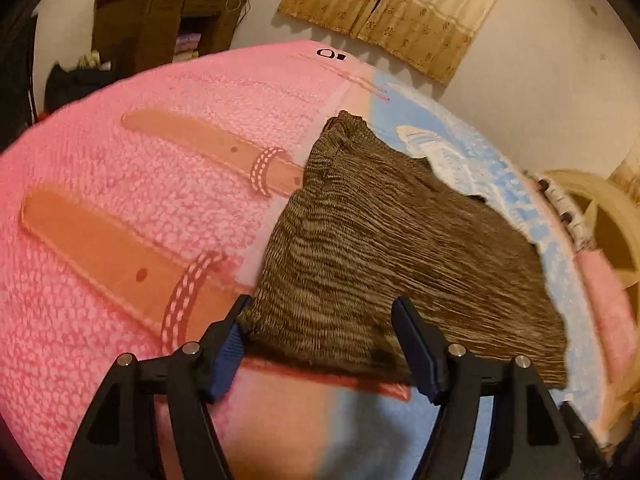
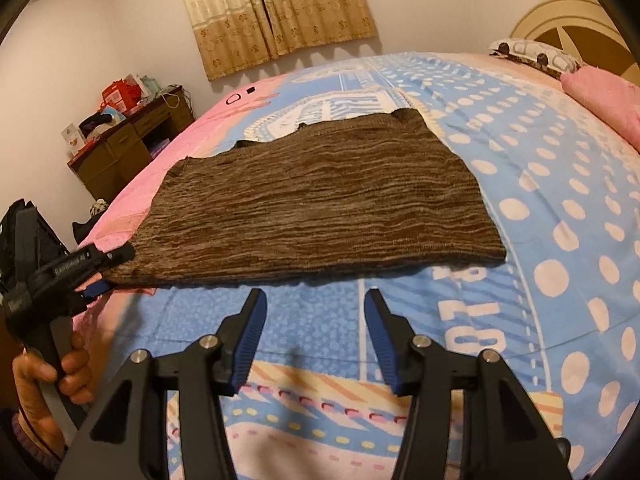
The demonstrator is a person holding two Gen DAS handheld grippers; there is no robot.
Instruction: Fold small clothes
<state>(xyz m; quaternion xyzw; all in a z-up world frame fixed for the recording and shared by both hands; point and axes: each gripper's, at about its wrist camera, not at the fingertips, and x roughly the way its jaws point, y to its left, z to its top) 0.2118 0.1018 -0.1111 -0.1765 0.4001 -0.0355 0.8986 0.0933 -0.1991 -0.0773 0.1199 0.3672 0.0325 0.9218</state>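
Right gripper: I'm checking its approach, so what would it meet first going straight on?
Probably the bedspread just short of the brown knit garment; the right gripper, jaws open and empty, points at its near hem, though depth is unclear.

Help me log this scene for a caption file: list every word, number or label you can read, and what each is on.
"818": large white digits printed on the blue bedspread, at about.
White block lettering on the bedspread beyond the brown knitted garment: partly hidden, not readable.
Small white print on the left gripper body: too blurred to read.
Red boxes on the wooden desk: print too small.
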